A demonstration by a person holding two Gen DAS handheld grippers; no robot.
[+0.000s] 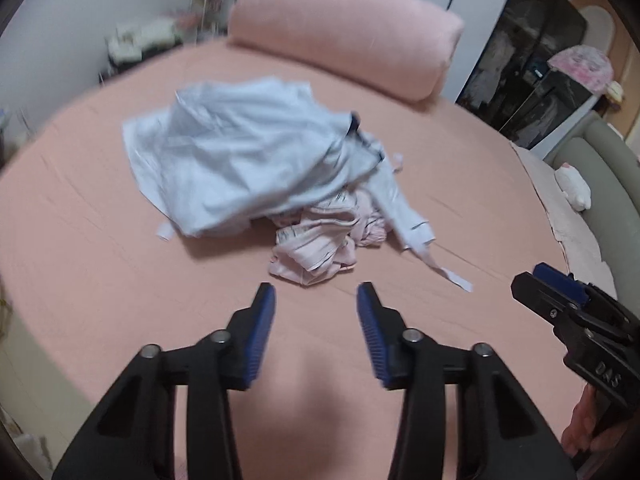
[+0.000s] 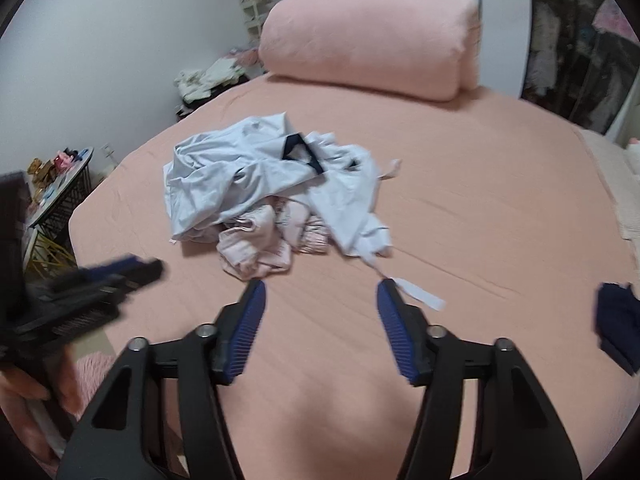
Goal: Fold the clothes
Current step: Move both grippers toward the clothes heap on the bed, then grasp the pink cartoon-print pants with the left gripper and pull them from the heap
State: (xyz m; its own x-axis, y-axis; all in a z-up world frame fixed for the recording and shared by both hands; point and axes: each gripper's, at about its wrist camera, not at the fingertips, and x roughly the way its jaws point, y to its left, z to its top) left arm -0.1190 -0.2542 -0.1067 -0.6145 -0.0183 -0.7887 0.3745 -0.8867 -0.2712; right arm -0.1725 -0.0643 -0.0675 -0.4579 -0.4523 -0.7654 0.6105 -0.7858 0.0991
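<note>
Both grippers, L (image 1: 316, 292) + R (image 2: 321, 288), jaws apart, empty; clothes pile (image 2: 272, 188) ahead, navy item (image 2: 618, 328) (garment?) right.

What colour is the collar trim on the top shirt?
Dark navy collar trim on the pale blue shirt; clearest in the right wrist view.

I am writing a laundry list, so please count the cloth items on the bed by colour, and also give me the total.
Light blue: 1, the light blue garment on top of the heap.
Pale pink: 1 crumpled bundle, the pink garment; whether it is one piece or several cannot be told.
Dark navy: 1, the navy cloth at the right edge.
Total: 3 on the bed.
</note>
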